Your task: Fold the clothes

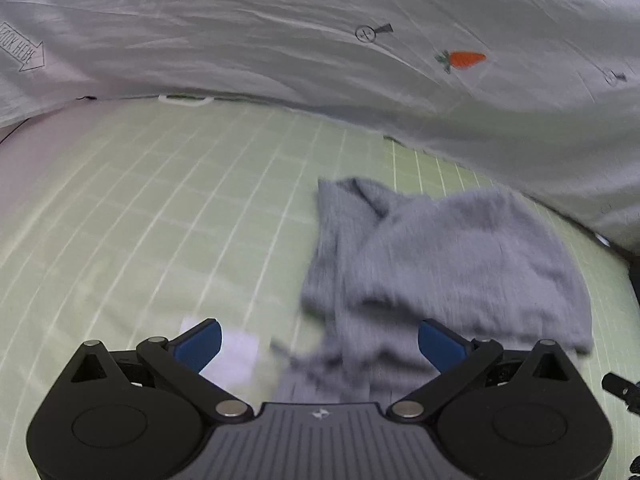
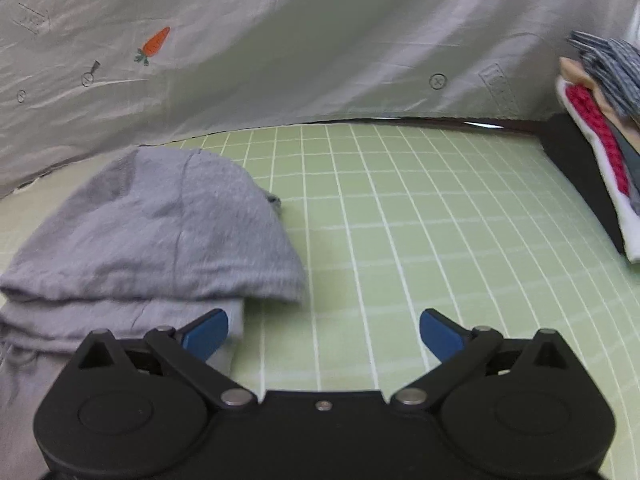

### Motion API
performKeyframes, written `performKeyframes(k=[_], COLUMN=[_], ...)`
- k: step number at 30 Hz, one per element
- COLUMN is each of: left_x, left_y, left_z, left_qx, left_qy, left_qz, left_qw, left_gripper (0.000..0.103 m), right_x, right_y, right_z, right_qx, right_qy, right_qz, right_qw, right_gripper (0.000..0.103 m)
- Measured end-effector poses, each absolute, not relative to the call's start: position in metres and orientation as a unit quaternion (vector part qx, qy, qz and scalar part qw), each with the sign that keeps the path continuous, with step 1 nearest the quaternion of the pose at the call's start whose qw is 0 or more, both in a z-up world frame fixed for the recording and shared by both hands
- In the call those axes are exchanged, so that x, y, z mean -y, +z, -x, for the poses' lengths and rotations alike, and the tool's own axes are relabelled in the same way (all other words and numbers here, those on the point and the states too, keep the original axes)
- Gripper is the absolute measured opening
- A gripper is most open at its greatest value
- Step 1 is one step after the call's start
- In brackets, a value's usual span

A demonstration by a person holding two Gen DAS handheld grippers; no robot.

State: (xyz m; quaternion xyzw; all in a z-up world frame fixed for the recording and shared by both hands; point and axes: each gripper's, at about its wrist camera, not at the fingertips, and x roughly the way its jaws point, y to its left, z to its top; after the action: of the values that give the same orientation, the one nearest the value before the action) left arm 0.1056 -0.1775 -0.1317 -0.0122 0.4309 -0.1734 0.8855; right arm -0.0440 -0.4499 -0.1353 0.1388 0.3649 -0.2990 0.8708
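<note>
A grey garment [image 1: 440,264] [image 2: 152,236] lies bunched and partly folded on the green gridded mat [image 1: 160,216] [image 2: 400,240], its upper layer lapped over a flatter layer beneath. In the left wrist view the garment sits ahead of and slightly to the right of the left gripper [image 1: 320,346], with a wrinkled strip of it running down between the two blue fingertips toward the gripper body; the jaws stand wide apart and clasp nothing. In the right wrist view the garment lies to the left of the right gripper [image 2: 324,336], its near edge just beside or touching the left blue fingertip, though contact cannot be told for sure; these jaws too are spread wide with only bare mat between them. Beyond the garment, along the far edge of the mat, hangs a pale grey sheet [image 1: 320,60] [image 2: 320,40] printed with an orange carrot [image 1: 464,59] [image 2: 155,43]. Well apart from the garment, at the mat's right edge, a stack of other clothes [image 2: 600,120] shows red, white and striped blue.
</note>
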Motion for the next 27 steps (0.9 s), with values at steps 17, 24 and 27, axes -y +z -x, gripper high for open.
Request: performKeyframes(k=[17,24,27], left_x=[0.113,0.113,0.117], left_y=[-0.167,-0.179,-0.183], left_z=[-0.003,0.015,0.022], left_qx=[-0.489,-0.504,-0.504], left_qy=[-0.147,-0.174,-0.183], left_qz=[-0.02,-0.046,-0.058], left_qw=[0.859,0.844,0.842], left_gripper=[0.103,0.103,0.103], right_x=[0.367,0.335,0.327], right_y=[-0.151,-0.158,-0.162], right_z=[0.106,0.128,0.138], right_qx=[-0.416,-0.423,-0.43], right_qy=[-0.24,-0.234,-0.236], right_qz=[-0.151,-0.144,-0.15], right_qw=[0.864,0.863,0.859], right_gripper=[0.103,0.103,0.103])
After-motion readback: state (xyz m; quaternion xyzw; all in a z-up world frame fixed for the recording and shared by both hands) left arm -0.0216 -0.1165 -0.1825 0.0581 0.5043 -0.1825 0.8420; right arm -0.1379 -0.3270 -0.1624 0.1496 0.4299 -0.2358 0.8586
